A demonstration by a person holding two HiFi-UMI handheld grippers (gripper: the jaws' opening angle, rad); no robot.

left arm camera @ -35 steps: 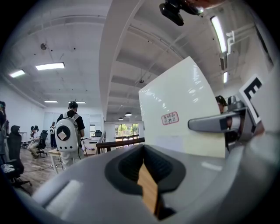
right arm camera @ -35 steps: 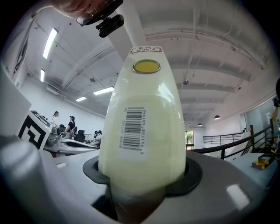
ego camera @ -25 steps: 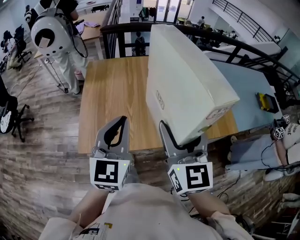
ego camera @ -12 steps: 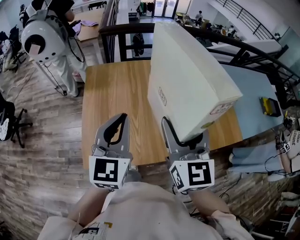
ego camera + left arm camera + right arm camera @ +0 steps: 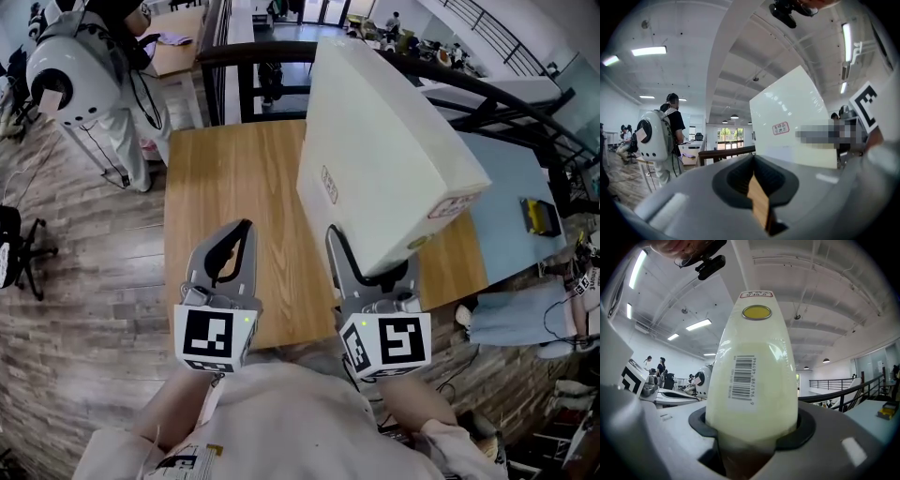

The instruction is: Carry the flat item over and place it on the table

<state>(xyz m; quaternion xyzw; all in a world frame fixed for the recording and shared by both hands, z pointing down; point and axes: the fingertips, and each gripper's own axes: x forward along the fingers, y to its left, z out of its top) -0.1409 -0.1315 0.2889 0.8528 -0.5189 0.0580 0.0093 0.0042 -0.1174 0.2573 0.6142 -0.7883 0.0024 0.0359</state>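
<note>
The flat item is a big cream-coloured box (image 5: 384,159) with a small red-edged label. It stands on edge, tilted, over the right half of the wooden table (image 5: 234,187). My right gripper (image 5: 370,258) is shut on its near lower corner. In the right gripper view the box (image 5: 752,371), with a barcode and a yellow dot, fills the space between the jaws (image 5: 750,437). My left gripper (image 5: 242,230) hangs over the table's near edge, shut and holding nothing. In the left gripper view the box (image 5: 787,126) rises to the right of the jaws (image 5: 754,173).
A person with a round white backpack (image 5: 70,66) stands beyond the table's far left corner. A black railing (image 5: 272,52) runs behind the table. A pale blue table (image 5: 506,178) with a yellow-black device (image 5: 539,216) adjoins on the right, with a seated person (image 5: 525,314) there.
Both grippers and the box have moved forward: the table's near edge has slid down the view and now lies under the grippers. Neither grip has changed.
</note>
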